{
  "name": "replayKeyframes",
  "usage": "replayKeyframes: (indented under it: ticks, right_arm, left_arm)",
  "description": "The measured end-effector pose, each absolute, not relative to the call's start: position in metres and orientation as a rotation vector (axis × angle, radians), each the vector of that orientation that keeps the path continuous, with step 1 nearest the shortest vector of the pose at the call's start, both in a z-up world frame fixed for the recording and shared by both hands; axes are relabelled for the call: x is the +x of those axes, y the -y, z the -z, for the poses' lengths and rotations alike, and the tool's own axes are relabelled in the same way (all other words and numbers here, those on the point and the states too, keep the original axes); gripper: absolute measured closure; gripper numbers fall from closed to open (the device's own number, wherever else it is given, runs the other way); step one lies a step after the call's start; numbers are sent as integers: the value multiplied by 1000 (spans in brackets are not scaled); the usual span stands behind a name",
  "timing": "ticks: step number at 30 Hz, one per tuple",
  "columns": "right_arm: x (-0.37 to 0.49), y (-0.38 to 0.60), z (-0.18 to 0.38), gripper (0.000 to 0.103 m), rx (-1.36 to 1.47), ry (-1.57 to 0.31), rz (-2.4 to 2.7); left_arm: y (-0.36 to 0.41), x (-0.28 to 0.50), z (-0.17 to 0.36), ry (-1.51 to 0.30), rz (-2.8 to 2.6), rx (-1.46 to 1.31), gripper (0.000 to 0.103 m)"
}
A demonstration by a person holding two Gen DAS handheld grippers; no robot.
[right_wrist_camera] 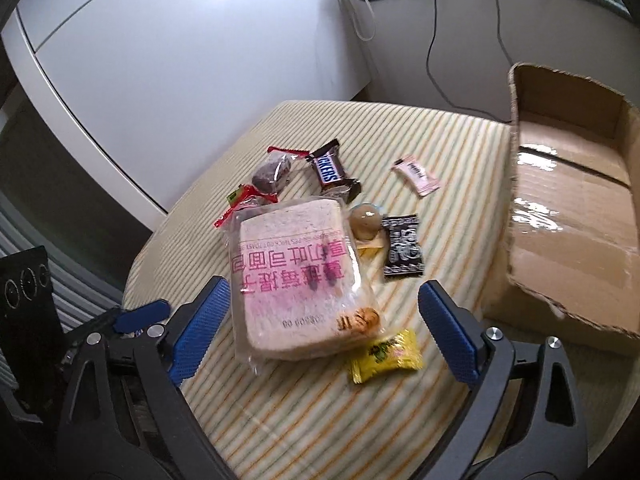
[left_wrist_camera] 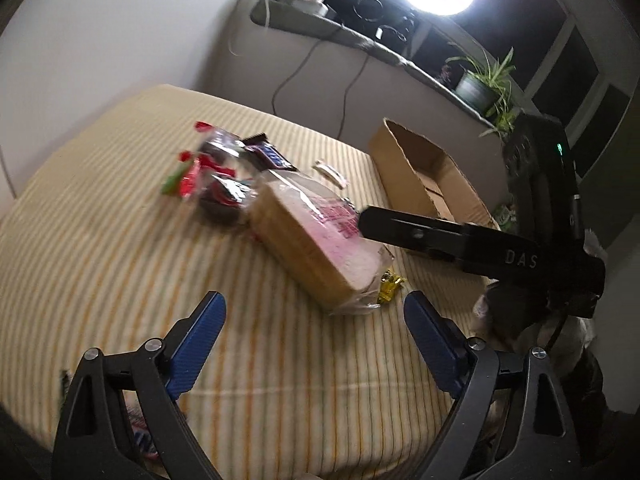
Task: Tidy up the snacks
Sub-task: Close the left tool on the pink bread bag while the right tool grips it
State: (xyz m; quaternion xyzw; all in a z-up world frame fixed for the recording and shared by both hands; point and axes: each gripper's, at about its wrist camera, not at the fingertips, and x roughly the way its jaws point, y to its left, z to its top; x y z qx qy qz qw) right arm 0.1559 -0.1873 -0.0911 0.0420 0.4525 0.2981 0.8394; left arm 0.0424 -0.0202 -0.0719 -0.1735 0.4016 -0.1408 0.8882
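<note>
Left gripper (left_wrist_camera: 312,312): your blue-padded jaws stand wide, nothing between them, short of the bread.
Right gripper (right_wrist_camera: 324,300): your jaws gape wide around the near end of the clear-wrapped sliced bread pack (right_wrist_camera: 296,276), pads apart from it.
Snacks: bread flat on the yellow-striped surface (right_wrist_camera: 440,152); yellow candy wrapper (right_wrist_camera: 386,356) just beside it, Snickers bar (right_wrist_camera: 330,172) beyond.
Box: open brown cardboard box (right_wrist_camera: 568,216) at right.

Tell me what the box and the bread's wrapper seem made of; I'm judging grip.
Box: brown corrugated cardboard, matt, with ragged torn edges and glossy tape strips across its bottom. Bread wrapper: thin clear plastic film, apparently, shiny and crinkled, printed pink.
</note>
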Motion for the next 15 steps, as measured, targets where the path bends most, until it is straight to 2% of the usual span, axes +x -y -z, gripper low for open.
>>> replayKeyframes:
  ticks: [2,7,11,14,15]
  right_arm:
    - [161,182,95,7,82,-972,-636]
    - [173,171,103,8,82,-1009,-662]
    - [181,166,109,8,91,-1039,-681]
    - [185,162,113,17,105,-1066,-705]
    - [186,161,114,17,106,-1074,-711]
  left_arm:
    - [25,47,74,-841,307,-359,17]
    - [30,57,79,-851,317,-349,19]
    - [33,60,82,-861,329,-344,26]
    - [36,64,86,-867,339,-348,31]
    - [36,66,88,-871,341,-354,32]
